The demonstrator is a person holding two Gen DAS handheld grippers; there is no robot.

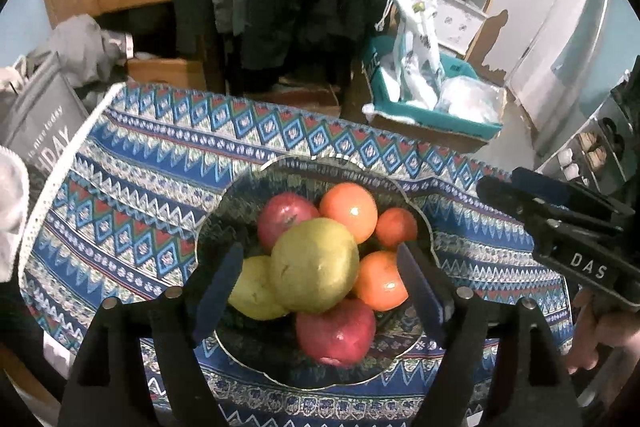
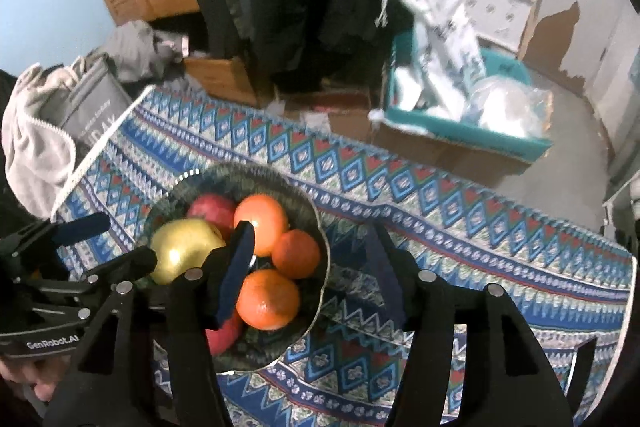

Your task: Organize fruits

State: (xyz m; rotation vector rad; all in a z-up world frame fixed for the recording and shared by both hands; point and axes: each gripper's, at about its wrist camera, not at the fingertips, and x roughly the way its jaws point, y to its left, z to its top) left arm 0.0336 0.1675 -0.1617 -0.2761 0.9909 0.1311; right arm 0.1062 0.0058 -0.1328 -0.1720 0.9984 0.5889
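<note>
Both my tongs released, empty: left gripper [image 1: 320, 291] straddles the yellow pear [image 1: 314, 265] piled in the bowl [image 1: 224, 211], right gripper [image 2: 312, 279] hangs at the bowl's 3 o'clock rim, so left is nearer.

We hold both grippers tilted downward, side by side. Our left gripper [image 1: 320, 291] has its jaws apart with nothing pressed between the pads, and our right gripper [image 2: 312, 279] gapes too, gripping nothing.
</note>
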